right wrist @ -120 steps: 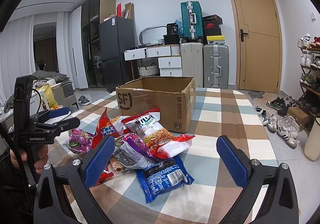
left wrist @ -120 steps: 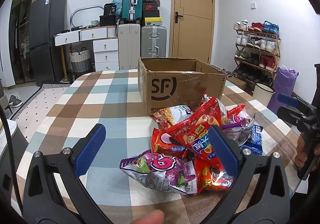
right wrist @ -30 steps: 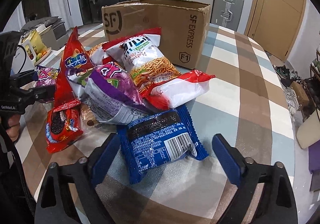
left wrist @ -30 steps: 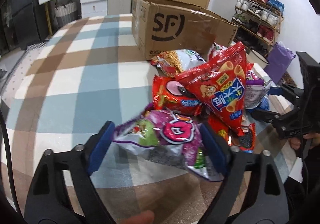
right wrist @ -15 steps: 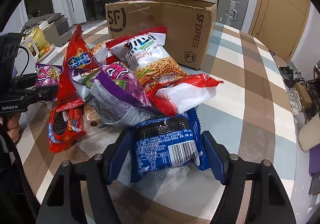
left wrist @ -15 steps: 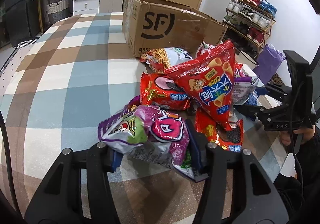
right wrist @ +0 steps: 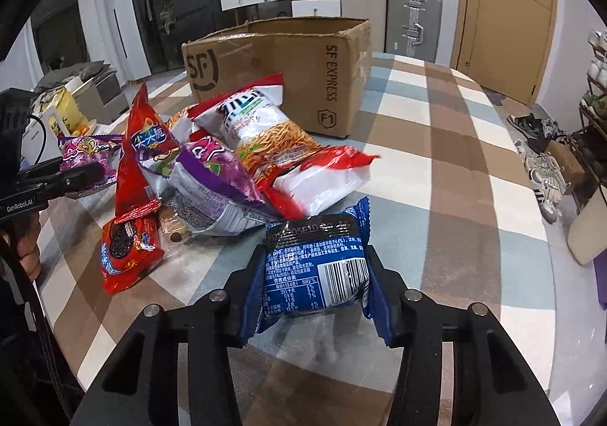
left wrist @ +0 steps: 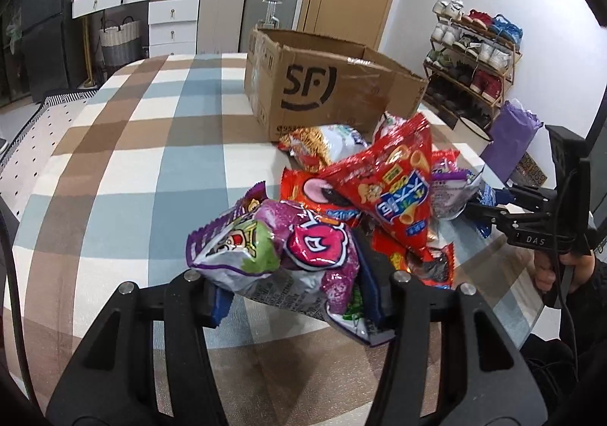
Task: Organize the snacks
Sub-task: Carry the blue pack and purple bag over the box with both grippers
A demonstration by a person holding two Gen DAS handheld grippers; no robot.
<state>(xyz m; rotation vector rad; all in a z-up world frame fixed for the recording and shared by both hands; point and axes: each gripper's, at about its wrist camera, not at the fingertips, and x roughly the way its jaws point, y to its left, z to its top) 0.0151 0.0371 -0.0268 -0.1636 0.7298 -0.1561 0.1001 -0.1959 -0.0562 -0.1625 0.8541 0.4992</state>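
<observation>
Left gripper [left wrist: 297, 298] clamped on the purple snack bag [left wrist: 280, 255]; pads pressing both sides, bag crumpled and tilted, raised off the checked tablecloth [left wrist: 144, 145] near the table's near edge.

Right gripper [right wrist: 313, 297] closing its jaws on the blue packet [right wrist: 316, 266]; pads squeeze its sides, barcode face up, at the near edge of the pile.

Remaining pile, mid-table: red cone-snack bag [right wrist: 142, 137], noodle bag [right wrist: 261, 122], second purple bag [right wrist: 212, 179], red cookie packet [right wrist: 127, 251].

Open cardboard box [right wrist: 288, 65] stands just behind the pile, toward the far edge.
</observation>
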